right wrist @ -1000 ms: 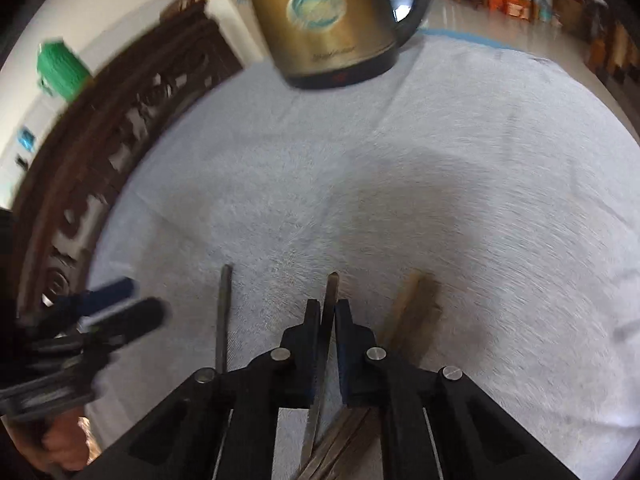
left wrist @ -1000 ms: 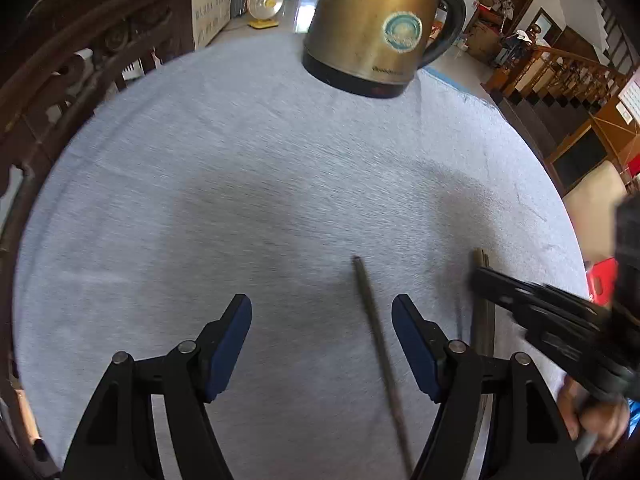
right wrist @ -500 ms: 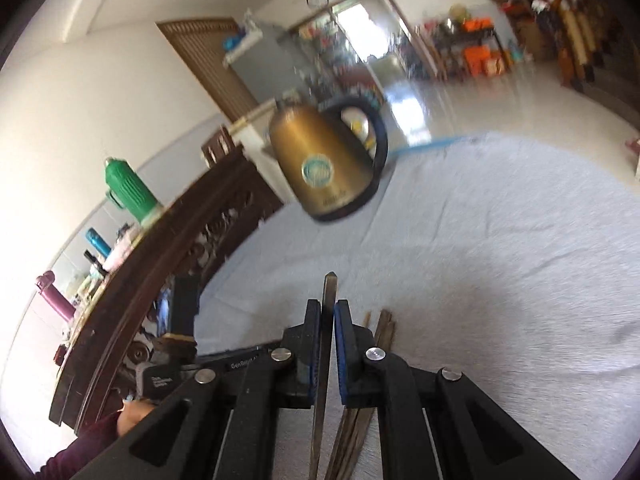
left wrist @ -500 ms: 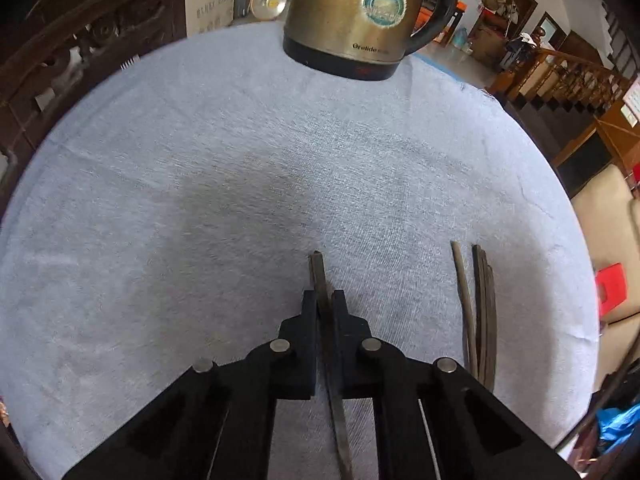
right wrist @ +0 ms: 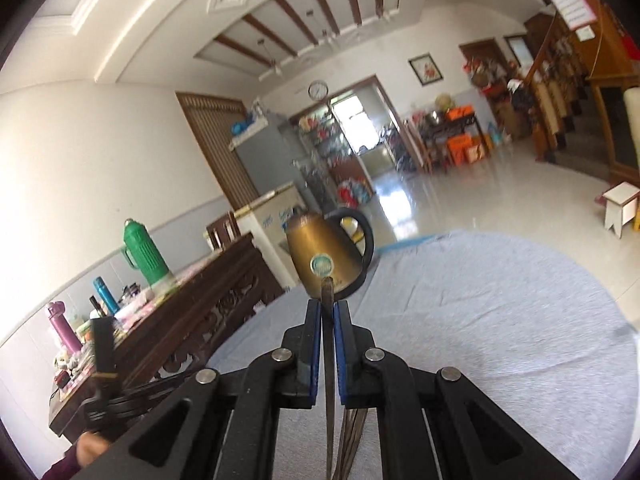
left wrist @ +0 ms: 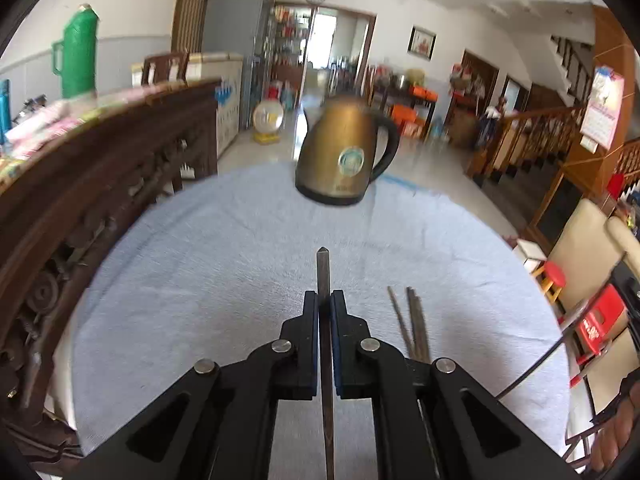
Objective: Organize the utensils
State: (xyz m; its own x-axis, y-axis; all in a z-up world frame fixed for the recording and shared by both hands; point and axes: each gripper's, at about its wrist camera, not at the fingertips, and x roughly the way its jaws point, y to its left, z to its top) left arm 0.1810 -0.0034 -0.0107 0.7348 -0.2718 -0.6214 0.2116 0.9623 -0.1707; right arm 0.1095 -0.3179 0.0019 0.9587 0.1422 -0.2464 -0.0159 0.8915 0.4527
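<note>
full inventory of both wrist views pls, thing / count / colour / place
Held dark wooden chopstick: 1, dark brown, clamped in left gripper above the cloth.
Second held dark chopstick: 1, dark brown, clamped in right gripper.
Loose dark chopsticks: about 3, dark brown, lying together on the cloth right of left gripper.
Gold metal kettle: 1, gold with black handle and base, far edge of table.
Light grey cloth: 1, covers round table.
Carved dark wooden sideboard: 1, left of table.
Green thermos flask: 1, on sideboard.
Left gripper: black, blue pads, shut.
Right gripper: black, blue pads, shut.
</note>
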